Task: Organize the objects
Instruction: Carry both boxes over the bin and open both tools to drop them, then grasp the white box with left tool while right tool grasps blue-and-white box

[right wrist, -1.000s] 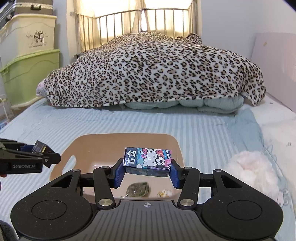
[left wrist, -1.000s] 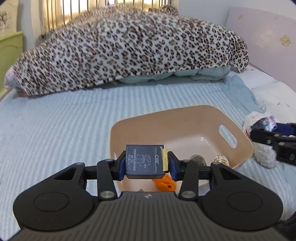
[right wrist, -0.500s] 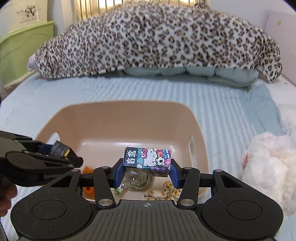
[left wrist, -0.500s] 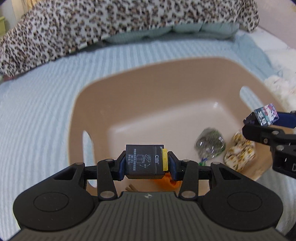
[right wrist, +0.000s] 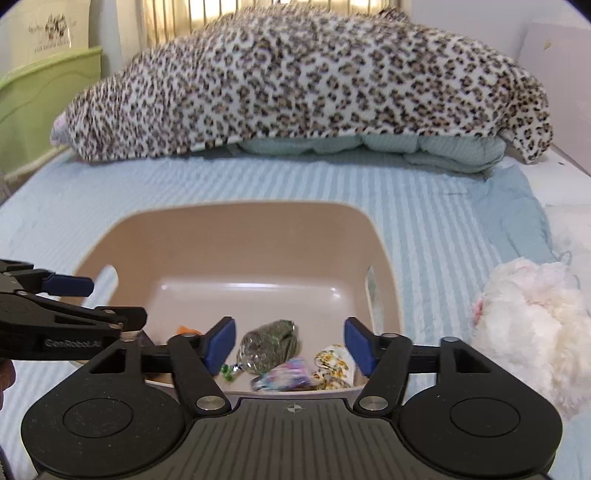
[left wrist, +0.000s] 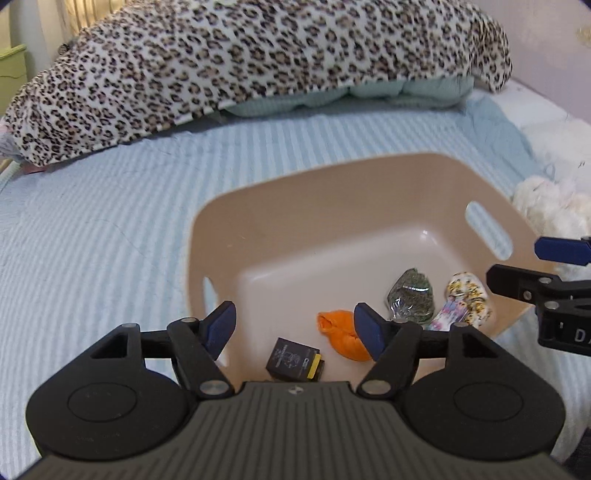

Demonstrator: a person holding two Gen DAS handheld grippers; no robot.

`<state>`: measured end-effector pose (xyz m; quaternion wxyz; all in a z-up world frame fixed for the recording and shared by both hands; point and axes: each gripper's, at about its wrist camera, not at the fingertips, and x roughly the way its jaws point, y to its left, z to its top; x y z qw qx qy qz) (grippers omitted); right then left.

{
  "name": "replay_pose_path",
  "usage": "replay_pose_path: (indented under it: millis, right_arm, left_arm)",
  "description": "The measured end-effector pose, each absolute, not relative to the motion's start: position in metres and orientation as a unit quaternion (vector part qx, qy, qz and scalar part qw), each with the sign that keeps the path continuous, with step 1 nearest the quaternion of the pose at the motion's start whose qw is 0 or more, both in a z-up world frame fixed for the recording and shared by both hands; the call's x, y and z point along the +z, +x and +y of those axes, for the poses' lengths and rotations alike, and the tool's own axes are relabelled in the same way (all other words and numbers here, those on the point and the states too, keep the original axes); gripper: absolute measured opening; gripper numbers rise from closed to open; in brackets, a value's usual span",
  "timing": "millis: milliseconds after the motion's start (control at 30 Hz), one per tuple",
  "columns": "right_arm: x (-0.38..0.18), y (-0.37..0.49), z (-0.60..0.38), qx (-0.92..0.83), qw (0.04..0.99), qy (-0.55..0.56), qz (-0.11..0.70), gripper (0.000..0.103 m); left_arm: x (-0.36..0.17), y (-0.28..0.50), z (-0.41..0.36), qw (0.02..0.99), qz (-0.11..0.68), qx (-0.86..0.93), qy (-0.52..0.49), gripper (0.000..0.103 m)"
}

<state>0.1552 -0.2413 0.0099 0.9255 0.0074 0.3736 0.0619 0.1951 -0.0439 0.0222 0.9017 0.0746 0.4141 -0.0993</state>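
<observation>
Left gripper (left wrist: 293, 334): jaws now spread, small black-and-yellow cardboard box (left wrist: 295, 360) dropped into beige plastic basin (left wrist: 332, 192).
Right gripper (right wrist: 290, 345): also spread, colourful cartoon-print box (right wrist: 284, 378) released inside.
Meaning: 2 items stowed; fluffy white plush toy (right wrist: 532, 314) likely next.

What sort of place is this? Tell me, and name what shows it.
Most likely a bedroom: the tan basin sits on a bed with a striped blue sheet, a leopard-print blanket is heaped behind it, and metal bed rails stand beyond.
</observation>
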Motion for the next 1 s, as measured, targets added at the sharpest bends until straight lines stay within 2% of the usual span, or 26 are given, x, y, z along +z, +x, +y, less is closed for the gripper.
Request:
replay_pose_path:
  millis: [167, 233, 267, 433, 667, 833, 1000]
  right_arm:
    - [0.022, 0.132, -0.246, 0.062, 0.929, 0.025, 0.365, 0.08]
    - [0.022, 0.125, -0.247, 0.063, 0.927, 0.028, 0.368, 0.083]
    - [0.022, 0.121, -0.247, 0.063, 0.926, 0.03, 0.371, 0.085]
    - [0.009, 0.107, -0.242, 0.067, 0.917, 0.033, 0.391, 0.088]
    - [-0.031, 0.096, -0.225, 0.055, 0.904, 0.021, 0.424, 0.089]
    - [-0.063, 0.103, -0.219, 0.062, 0.875, 0.073, 0.475, 0.089]
    - [-0.075, 0.108, -0.208, 0.069, 0.864, 0.084, 0.491, 0.089]
  left_arm:
    - [0.04, 0.172, -0.031, 0.908, 0.402, -0.092, 0.073, 0.078]
    - [0.042, 0.162, -0.025, 0.909, 0.401, -0.09, 0.074, 0.088]
    - [0.043, 0.156, -0.023, 0.909, 0.4, -0.089, 0.076, 0.089]
    - [0.032, 0.14, -0.007, 0.904, 0.413, -0.08, 0.077, 0.09]
    - [-0.01, 0.13, 0.006, 0.883, 0.459, -0.064, 0.072, 0.09]
    - [-0.037, 0.127, 0.01, 0.87, 0.486, -0.059, 0.068, 0.09]
    - [-0.049, 0.13, 0.016, 0.865, 0.494, -0.047, 0.073, 0.09]
